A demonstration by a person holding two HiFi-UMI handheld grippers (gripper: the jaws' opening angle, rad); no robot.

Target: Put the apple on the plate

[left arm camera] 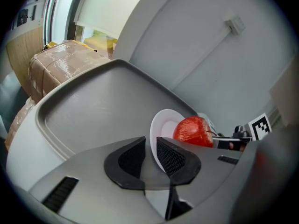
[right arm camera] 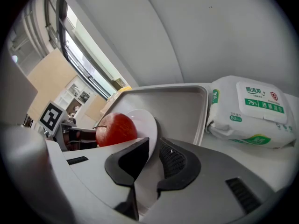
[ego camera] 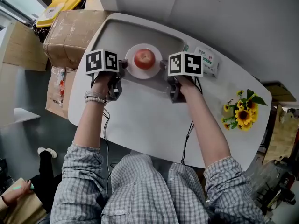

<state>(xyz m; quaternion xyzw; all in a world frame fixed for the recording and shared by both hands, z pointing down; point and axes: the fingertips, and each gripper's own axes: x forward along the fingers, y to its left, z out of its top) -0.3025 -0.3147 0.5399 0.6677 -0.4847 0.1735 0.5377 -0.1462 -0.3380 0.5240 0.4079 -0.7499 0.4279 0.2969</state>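
A red apple (ego camera: 144, 58) sits on a small white plate (ego camera: 133, 70) at the near rim of the grey tray (ego camera: 117, 31). My left gripper (ego camera: 123, 67) is shut on the plate's left rim and my right gripper (ego camera: 163, 66) on its right rim. In the left gripper view the plate (left arm camera: 161, 127) edge runs between the jaws of the left gripper (left arm camera: 151, 154), with the apple (left arm camera: 194, 130) just beyond. In the right gripper view the plate (right arm camera: 145, 125) is pinched by the right gripper (right arm camera: 153, 157), and the apple (right arm camera: 117, 129) rests on it to the left.
A pack of wet wipes (ego camera: 208, 59) (right arm camera: 250, 111) lies right of the tray. Sunflowers (ego camera: 243, 111) lie at the white table's (ego camera: 140, 120) right end. Cardboard boxes (ego camera: 70, 34) stand beyond the table's left edge. A wall is close behind.
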